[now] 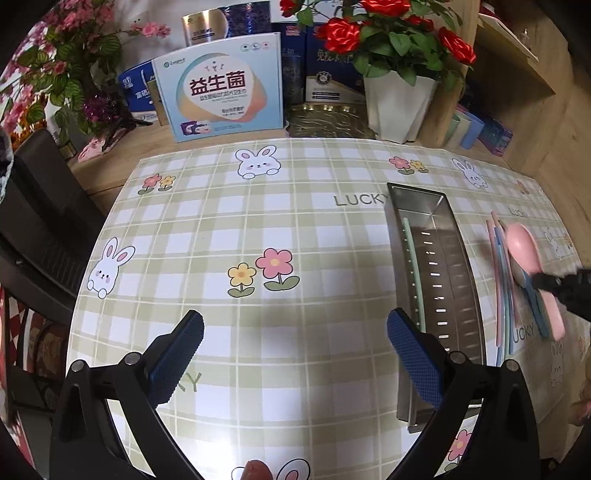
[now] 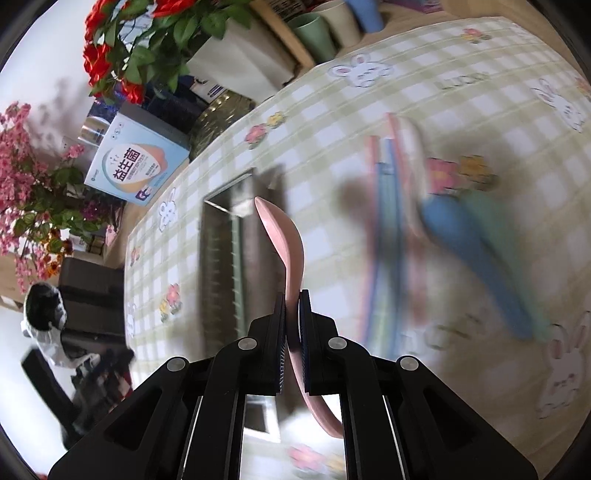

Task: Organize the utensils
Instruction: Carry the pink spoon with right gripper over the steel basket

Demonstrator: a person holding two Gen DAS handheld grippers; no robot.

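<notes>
Pink spoon (image 2: 286, 258) clamped in right gripper (image 2: 291, 302), lengthwise ahead; steel tray (image 2: 221, 266) left of jaws. Left gripper (image 1: 295, 343) wide, empty.

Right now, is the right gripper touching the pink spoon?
Touching. The right wrist view shows the right gripper with both pads pressed against the pink spoon handle, no gap either side.

A checked cloth (image 1: 258, 221) printed with rabbits and flowers covered the bench. Along its far edge stood a pale blue box (image 1: 221, 86), a white pot of red roses (image 1: 400, 103) and, toward the left corner, pink blossoms (image 1: 48, 74). Pastel cups (image 2: 325, 26) sat near the roses.
</notes>
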